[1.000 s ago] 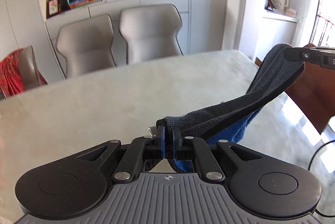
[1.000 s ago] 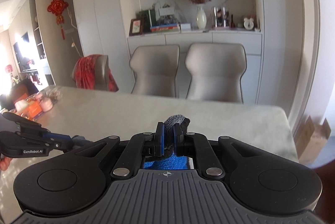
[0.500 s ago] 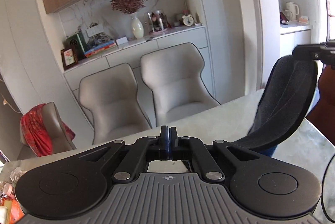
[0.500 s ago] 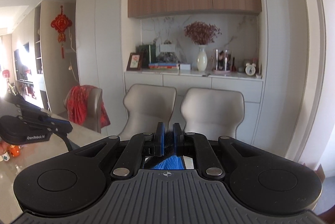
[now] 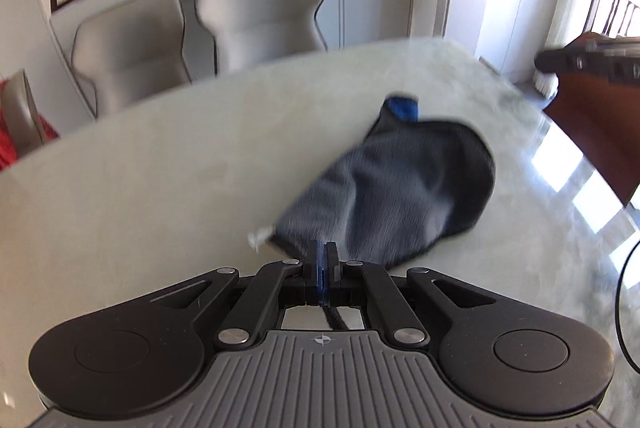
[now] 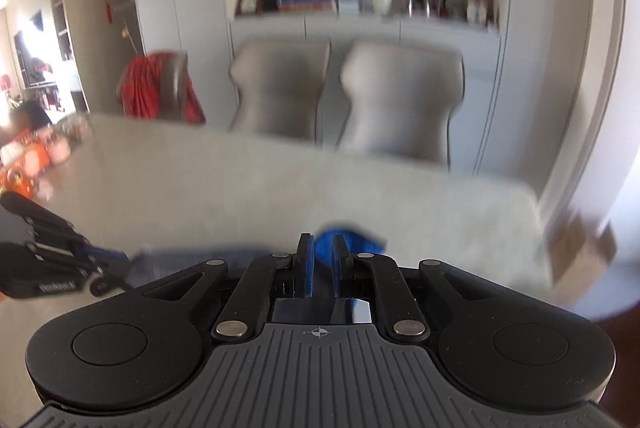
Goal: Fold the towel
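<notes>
The dark grey towel (image 5: pixel 392 188), blue on its underside, lies bunched on the pale table (image 5: pixel 160 168) with a blue corner turned up at its far end. My left gripper (image 5: pixel 321 252) is shut at the towel's near edge, and a dark hem runs down between its jaws. My right gripper (image 6: pixel 322 256) has its jaws opening. A gap shows between the pads, and the blue corner (image 6: pixel 352 242) lies just beyond them, untouched. In the left wrist view the right gripper (image 5: pixel 546 60) hangs at the far right, apart from the towel. The left gripper (image 6: pixel 116 254) appears low at the left.
Two beige chairs (image 5: pixel 260 12) stand behind the table's far edge, and a third chair carries a red cloth (image 6: pixel 148 88). Small orange items (image 6: pixel 32 156) crowd the table's far left. A cardboard box (image 6: pixel 580 252) sits past the right edge, and a black cable (image 5: pixel 624 288) curves nearby.
Both grippers rose, then came down to the table. The towel that hung stretched between them now lies on the surface. The right jaws have parted and the corner has left them.
</notes>
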The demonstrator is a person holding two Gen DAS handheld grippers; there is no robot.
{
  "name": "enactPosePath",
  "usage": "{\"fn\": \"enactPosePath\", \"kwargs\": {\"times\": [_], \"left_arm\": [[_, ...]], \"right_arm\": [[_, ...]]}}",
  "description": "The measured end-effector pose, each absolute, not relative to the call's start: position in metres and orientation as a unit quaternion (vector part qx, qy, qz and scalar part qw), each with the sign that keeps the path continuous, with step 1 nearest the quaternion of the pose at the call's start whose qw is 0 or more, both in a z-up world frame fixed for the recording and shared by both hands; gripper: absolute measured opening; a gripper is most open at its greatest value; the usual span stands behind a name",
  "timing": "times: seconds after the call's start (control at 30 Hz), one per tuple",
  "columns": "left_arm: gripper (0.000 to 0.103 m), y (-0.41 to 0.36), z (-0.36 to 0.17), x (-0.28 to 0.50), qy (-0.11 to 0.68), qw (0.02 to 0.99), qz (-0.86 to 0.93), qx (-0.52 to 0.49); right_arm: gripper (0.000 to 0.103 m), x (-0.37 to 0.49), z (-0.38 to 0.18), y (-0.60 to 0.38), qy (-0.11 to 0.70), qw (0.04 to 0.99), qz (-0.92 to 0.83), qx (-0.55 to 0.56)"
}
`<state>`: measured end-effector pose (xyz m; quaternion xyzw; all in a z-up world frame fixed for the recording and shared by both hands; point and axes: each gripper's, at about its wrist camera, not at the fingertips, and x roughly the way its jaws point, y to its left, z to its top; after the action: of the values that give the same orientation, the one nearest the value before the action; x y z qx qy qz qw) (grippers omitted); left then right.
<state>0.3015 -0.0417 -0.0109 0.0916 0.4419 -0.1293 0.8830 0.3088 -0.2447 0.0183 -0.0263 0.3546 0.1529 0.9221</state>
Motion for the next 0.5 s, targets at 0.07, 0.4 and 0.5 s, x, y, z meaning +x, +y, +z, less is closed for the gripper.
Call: {"fn": "enactPosePath", "kwargs": {"times": [0.07, 0.4, 0.5], "left_arm": [[0.000, -0.036, -0.027, 0.301, 0.457, 0.876, -0.122, 0.091], [0.019, 0.012, -0.061, 0.300, 0.499, 0.861, -0.096, 0.015], [0.030, 0.024, -0.068, 0.306, 0.504, 0.859, -0.088, -0.021]], "right_arm": [[0.014, 0.310, -0.009, -0.248, 0.383, 0.912, 0.147, -0.009], [0.039, 0.328, -0.075, -0.264, 0.433, 0.889, 0.142, 0.045], [0.039, 0.338, -0.082, -0.264, 0.435, 0.888, 0.142, 0.047]]}}
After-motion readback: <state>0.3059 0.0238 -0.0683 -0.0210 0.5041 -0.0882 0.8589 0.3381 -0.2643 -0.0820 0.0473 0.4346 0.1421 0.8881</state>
